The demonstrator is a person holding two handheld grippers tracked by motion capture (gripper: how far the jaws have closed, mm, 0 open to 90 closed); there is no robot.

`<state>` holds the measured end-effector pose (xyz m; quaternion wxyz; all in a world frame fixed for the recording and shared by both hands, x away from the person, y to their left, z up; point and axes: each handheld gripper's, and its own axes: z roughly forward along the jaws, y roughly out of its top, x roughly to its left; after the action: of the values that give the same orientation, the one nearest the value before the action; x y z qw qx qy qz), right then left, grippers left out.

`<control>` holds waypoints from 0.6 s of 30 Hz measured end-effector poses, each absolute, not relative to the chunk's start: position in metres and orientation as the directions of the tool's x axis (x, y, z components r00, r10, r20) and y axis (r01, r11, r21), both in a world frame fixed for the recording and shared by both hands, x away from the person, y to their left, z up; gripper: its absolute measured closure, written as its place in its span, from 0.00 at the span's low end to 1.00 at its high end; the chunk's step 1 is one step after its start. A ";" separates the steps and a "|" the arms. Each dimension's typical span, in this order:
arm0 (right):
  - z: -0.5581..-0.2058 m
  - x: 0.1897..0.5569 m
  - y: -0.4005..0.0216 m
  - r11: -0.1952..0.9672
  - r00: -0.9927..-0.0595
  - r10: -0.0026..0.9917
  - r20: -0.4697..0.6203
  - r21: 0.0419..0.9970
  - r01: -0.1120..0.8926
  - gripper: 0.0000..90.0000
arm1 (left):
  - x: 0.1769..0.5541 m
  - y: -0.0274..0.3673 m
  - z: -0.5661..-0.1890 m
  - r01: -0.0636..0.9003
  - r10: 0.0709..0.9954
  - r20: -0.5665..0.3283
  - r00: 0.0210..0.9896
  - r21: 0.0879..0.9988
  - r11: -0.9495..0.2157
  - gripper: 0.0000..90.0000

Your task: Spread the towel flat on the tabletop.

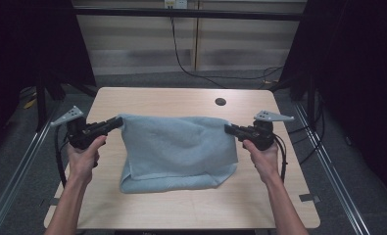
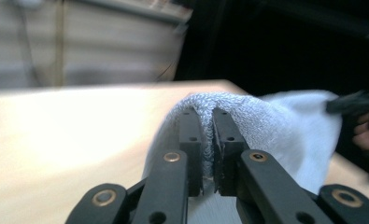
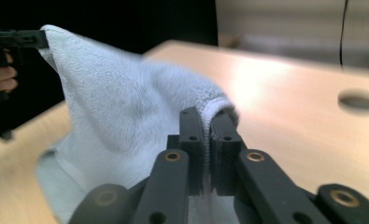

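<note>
High view: a pale blue terry-cloth towel (image 1: pixel 176 152) hangs stretched between the left gripper (image 1: pixel 116 122) and the right gripper (image 1: pixel 229 129), its upper edge lifted and its lower folded part resting on the light wooden surface (image 1: pixel 152 205). Each gripper holds one upper corner.

Left gripper view: the fingers (image 2: pixel 191 140) are pressed together on the towel's (image 2: pixel 266 126) corner hem — cloth bulges over their tips.

Right gripper view: the fingers (image 3: pixel 191 140) pinch the opposite corner of the towel (image 3: pixel 126 116); the cloth drapes away towards the left gripper (image 3: pixel 30 39).

Handling judgement: the towel is soft, limp and light, with a fuzzy pile that is unlikely to slip. It carries no shape of its own — hold it at corners or hems, where the doubled edge gives the fingers bulk, and keep tension between both grips to prevent sagging.
</note>
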<state>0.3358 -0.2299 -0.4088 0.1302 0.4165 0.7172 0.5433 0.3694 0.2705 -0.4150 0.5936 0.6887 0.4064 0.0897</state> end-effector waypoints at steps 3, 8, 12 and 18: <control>-0.433 0.345 -0.227 0.119 -0.579 0.780 0.239 0.851 0.511 0.78 | 0.370 0.269 -0.433 0.498 0.685 -0.367 0.629 0.867 0.007 0.74; -0.448 0.325 -0.232 0.140 -0.591 0.767 0.249 0.834 0.533 0.61 | 0.352 0.280 -0.431 0.488 0.676 -0.350 0.648 0.873 -0.016 0.58; -0.452 0.304 -0.236 0.150 -0.624 0.732 0.273 0.829 0.538 0.63 | 0.316 0.269 -0.426 0.441 0.593 -0.295 0.749 0.890 -0.114 0.65; -0.467 0.274 -0.234 0.194 -0.663 0.688 0.294 0.806 0.559 0.68 | 0.282 0.250 -0.460 0.461 0.487 -0.292 0.823 0.844 -0.273 0.75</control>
<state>0.2740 -0.2340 -0.4666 0.0658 0.4049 0.7700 0.4887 0.2820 0.2495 -0.4599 0.5247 0.7977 0.2971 0.0125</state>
